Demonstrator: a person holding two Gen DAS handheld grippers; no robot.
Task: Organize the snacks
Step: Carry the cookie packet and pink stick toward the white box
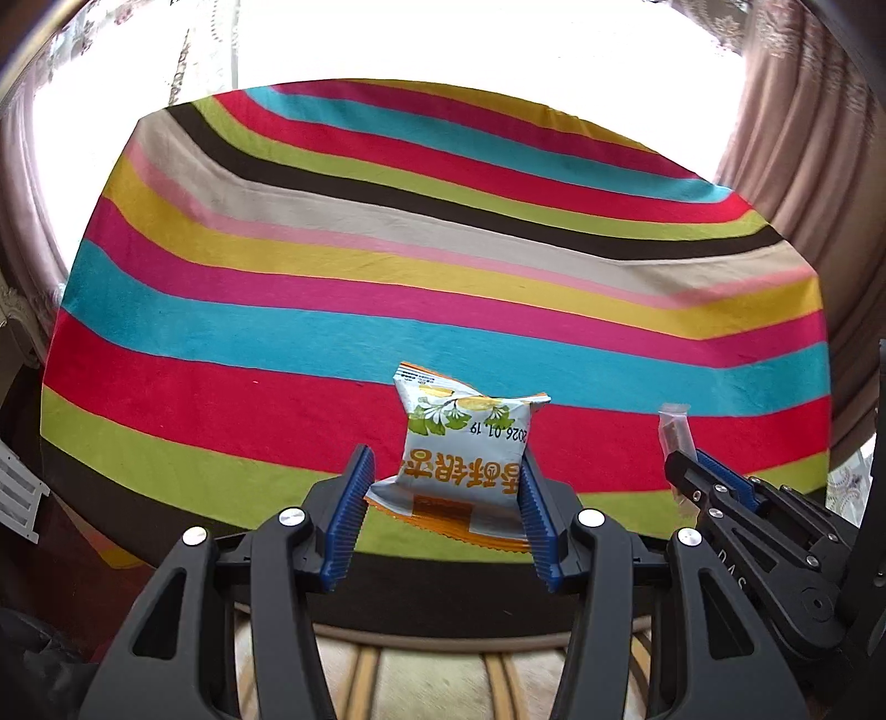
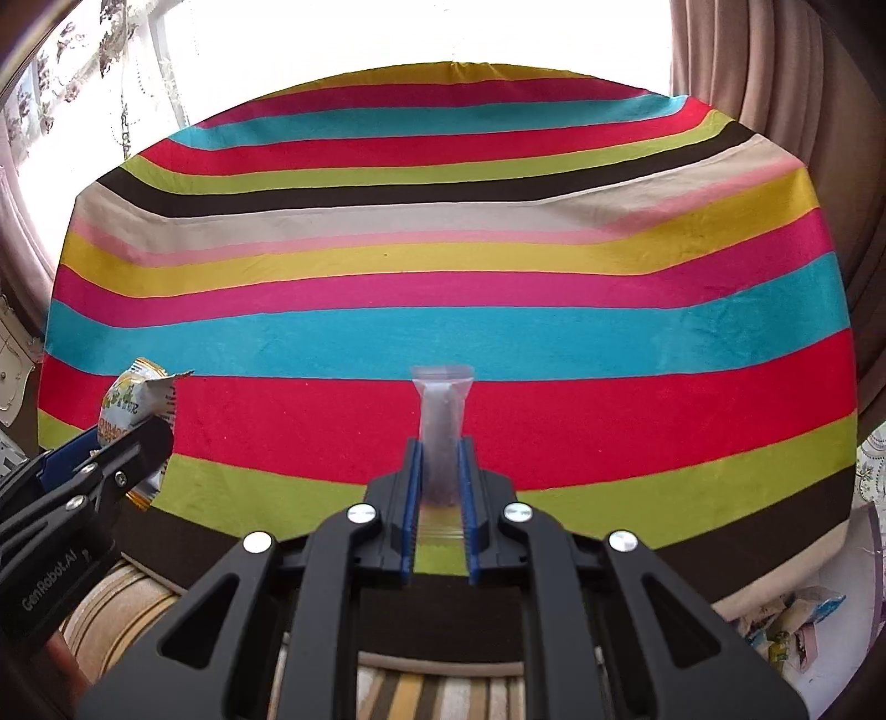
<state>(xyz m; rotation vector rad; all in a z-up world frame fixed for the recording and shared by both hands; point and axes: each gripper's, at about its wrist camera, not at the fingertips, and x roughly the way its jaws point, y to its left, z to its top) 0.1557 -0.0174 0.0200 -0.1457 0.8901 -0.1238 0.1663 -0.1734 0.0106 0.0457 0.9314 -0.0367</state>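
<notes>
Your left gripper (image 1: pixel 446 487) has its blue ribbed pads clamped partway closed on a puffy white-and-orange foil snack packet (image 1: pixel 465 448), held up over the striped, multicoloured cloth (image 1: pixel 387 310). Your right gripper (image 2: pixel 440 476) is pinched nearly closed on a slim clear plastic sachet with dark contents (image 2: pixel 440 432), lifted above the same cloth.

Daylight floods in from the windows (image 1: pixel 421 39) behind, blown out to pure white. The striped cloth (image 2: pixel 443 332) is bright and sharp, its far edge bowed by fisheye distortion; frame corners darken.
</notes>
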